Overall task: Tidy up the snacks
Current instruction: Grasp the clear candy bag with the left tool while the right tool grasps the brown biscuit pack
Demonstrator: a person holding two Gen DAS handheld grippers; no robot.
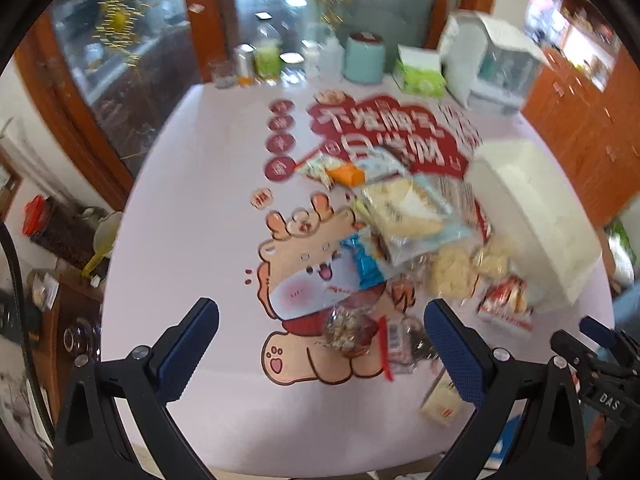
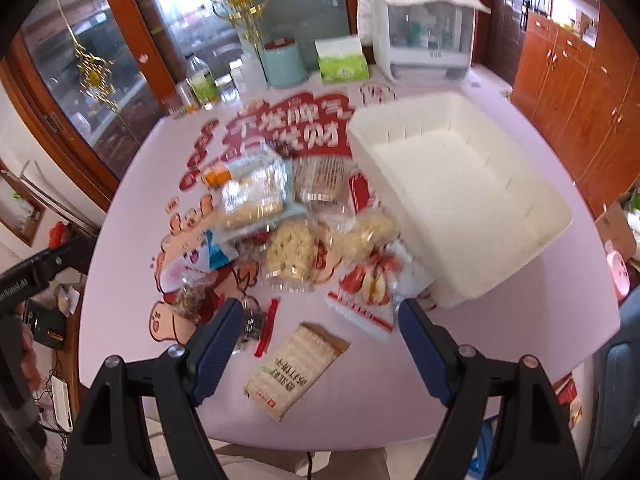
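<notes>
A pile of snack packets (image 2: pixel 288 220) lies on the pink table (image 2: pixel 400 380), left of an empty white plastic bin (image 2: pixel 520 232). A tan cracker packet (image 2: pixel 294 368) lies nearest me, just beyond my right gripper (image 2: pixel 320 320), which is open and empty above it. A red and white packet (image 2: pixel 368 296) lies by the bin's near corner. In the left wrist view the pile (image 1: pixel 400 224) and the bin (image 1: pixel 532 216) sit to the right. My left gripper (image 1: pixel 320 332) is open and empty above a small clear nut packet (image 1: pixel 348 332).
At the table's far edge stand a teal canister (image 2: pixel 284 64), a green tissue box (image 2: pixel 342 60), bottles (image 2: pixel 202 80) and a white lidded container (image 2: pixel 424 32). Glass doors are behind and wooden cabinets (image 2: pixel 580 100) to the right. The other gripper shows at the right edge (image 1: pixel 600 372).
</notes>
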